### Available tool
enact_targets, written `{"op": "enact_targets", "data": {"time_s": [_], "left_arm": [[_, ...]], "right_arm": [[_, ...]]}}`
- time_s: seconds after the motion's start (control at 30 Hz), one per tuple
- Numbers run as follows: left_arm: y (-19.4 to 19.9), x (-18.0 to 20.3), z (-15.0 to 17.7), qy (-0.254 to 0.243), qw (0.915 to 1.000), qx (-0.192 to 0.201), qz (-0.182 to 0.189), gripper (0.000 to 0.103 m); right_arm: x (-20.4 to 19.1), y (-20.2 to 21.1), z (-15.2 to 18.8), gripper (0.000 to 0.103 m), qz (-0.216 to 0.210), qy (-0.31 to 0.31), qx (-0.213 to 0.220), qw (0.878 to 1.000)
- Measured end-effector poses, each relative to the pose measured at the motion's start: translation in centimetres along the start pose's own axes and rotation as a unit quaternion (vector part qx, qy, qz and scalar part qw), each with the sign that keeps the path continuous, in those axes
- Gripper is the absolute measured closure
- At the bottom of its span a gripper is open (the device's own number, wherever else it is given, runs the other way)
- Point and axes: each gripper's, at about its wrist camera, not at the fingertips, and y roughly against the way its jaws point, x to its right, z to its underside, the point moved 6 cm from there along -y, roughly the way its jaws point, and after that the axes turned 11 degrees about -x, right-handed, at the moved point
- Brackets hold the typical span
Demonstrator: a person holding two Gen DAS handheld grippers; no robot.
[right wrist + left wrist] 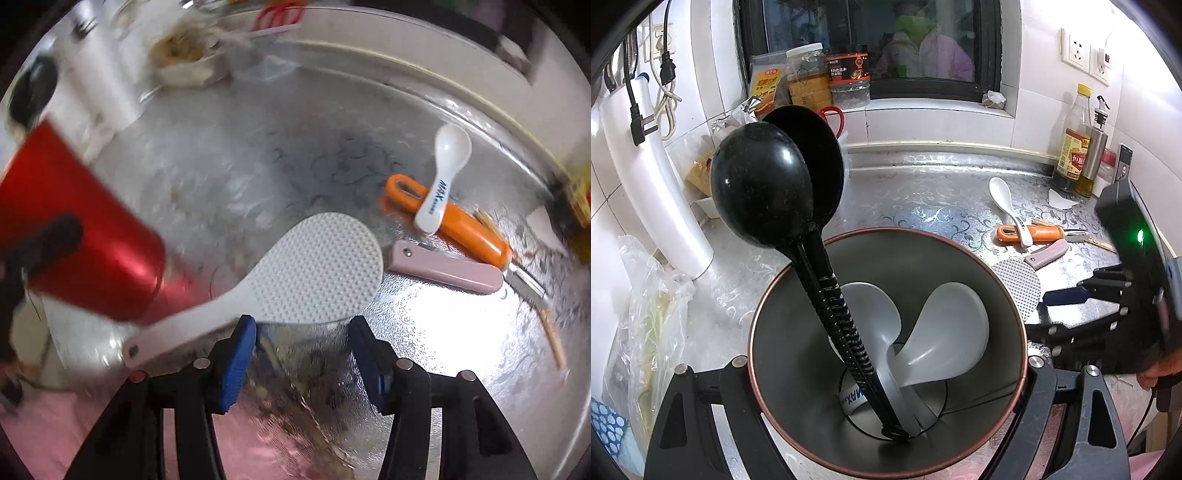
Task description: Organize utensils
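My left gripper [886, 363] is shut on a red metal cup [790, 350] with a copper rim; its red outside shows in the right wrist view [85, 229]. Two black ladles [764, 184] and two white spoons [945, 332] stand in it. My right gripper [301, 347] hangs open over the counter, its blue pads [240, 362] just short of a white rice paddle [317, 269] lying flat. Nothing is between them. Beyond the paddle lie a white ceramic spoon [447, 170], an orange-handled tool [465, 225] and a pink folding knife [443, 267].
The silver patterned counter [923, 192] ends at a tiled wall and window sill with jars [809, 74]. Oil bottles [1073, 147] stand at the back right. A white pipe [653, 184] and a plastic bag [646, 314] crowd the left. A wooden stick [552, 339] lies at right.
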Motion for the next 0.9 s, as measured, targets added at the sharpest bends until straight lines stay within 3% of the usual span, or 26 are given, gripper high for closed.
{"op": "enact_targets", "data": {"time_s": [0.27,0.43,0.5,0.63,0.77,0.9], "left_arm": [[0.1,0.0,0.1,-0.001,1.0000,0.000,0.000,0.013],[0.2,0.0,0.2,-0.002,1.0000,-0.002,-0.001,0.013],[0.2,0.0,0.3,-0.002,1.0000,-0.002,-0.001,0.013],[0.1,0.1,0.1,-0.004,1.0000,-0.003,-0.004,0.012],[0.0,0.1,0.0,-0.003,1.0000,-0.003,-0.004,0.012],[0.0,0.0,0.0,-0.003,1.0000,-0.003,-0.003,0.012]], "right_arm": [[5.5,2.4,-1.3,0.046,-0.079,-0.048,0.053,0.994],[8.5,1.3,-2.9,0.055,-0.170,-0.087,0.053,0.980],[9.0,1.4,-2.8,0.059,-0.177,-0.090,0.053,0.979],[7.7,0.1,-3.7,0.085,-0.183,-0.081,0.046,0.979],[7.1,-0.9,-4.4,0.088,-0.197,-0.084,0.048,0.976],[8.1,-0.7,-3.1,0.091,-0.209,-0.110,0.062,0.970]]}}
